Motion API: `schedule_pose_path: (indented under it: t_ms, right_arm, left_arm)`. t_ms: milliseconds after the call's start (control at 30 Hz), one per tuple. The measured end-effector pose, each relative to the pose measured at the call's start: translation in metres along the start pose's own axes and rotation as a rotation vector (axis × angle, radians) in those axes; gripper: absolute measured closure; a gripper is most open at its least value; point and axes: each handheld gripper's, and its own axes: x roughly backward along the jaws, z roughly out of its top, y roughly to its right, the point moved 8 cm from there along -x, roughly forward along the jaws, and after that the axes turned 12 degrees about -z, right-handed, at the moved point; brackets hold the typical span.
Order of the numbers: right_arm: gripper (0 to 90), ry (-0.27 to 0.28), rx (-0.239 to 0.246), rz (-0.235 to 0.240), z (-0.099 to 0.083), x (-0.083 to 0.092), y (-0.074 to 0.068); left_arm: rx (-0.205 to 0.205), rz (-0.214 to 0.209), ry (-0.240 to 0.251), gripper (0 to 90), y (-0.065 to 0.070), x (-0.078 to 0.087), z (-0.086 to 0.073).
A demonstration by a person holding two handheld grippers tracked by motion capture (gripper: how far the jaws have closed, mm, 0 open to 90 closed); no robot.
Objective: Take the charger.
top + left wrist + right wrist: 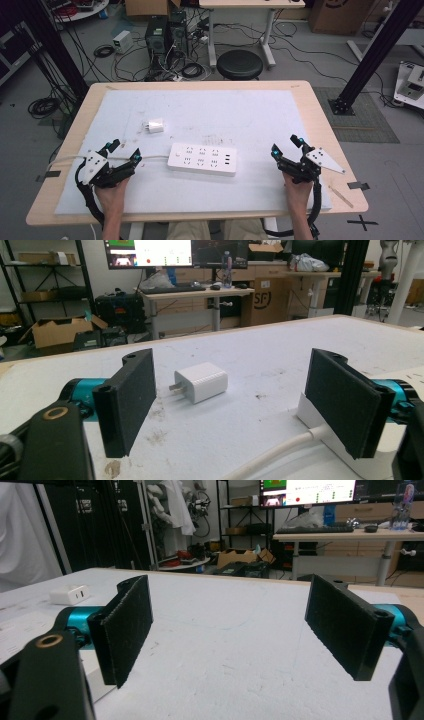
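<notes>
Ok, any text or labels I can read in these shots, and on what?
"SF": on the brown cardboard box under the far desk, left gripper view.
Monitor windows: too small to read.
Power strip and white charger: no readable print.
Floor boxes: no print that can be made out.

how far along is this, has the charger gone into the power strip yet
Nothing looks done yet. The charger lies loose on the white mat, apart from the power strip, whose sockets are bare. Nothing is in hand: the left gripper and right gripper both rest open. If plugging in is the aim, all of it is left.
</notes>
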Motion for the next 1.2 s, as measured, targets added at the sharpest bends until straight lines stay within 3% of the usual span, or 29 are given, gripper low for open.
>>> schedule_pose_path:
  t_ms: [267, 467, 733, 967, 1200]
  right_arm:
    - [19.5, -0.006, 0.009, 0.000, -0.001, 0.000, -0.001]
    - [19.5, -0.010, 0.010, -0.007, -0.001, -0.001, -0.001]
    - [19.5, -0.018, 0.011, -0.025, -0.001, -0.001, -0.001]
    - [19.5, -0.015, 0.022, -0.019, -0.002, -0.001, -0.002]
    - [19.5, -0.014, 0.017, -0.023, -0.001, -0.001, -0.002]
  left_arm:
    - [-0.004, -0.007, -0.030, 20.4, 0.000, -0.002, -0.004]
    - [0.025, -0.039, -0.076, 21.0, 0.002, -0.007, -0.009]
    - [0.020, -0.032, -0.067, 21.0, 0.001, -0.007, -0.009]
    - [0.030, -0.059, -0.108, 21.6, 0.004, -0.012, -0.012]
    - [0.028, -0.082, -0.106, 21.6, 0.007, -0.012, -0.007]
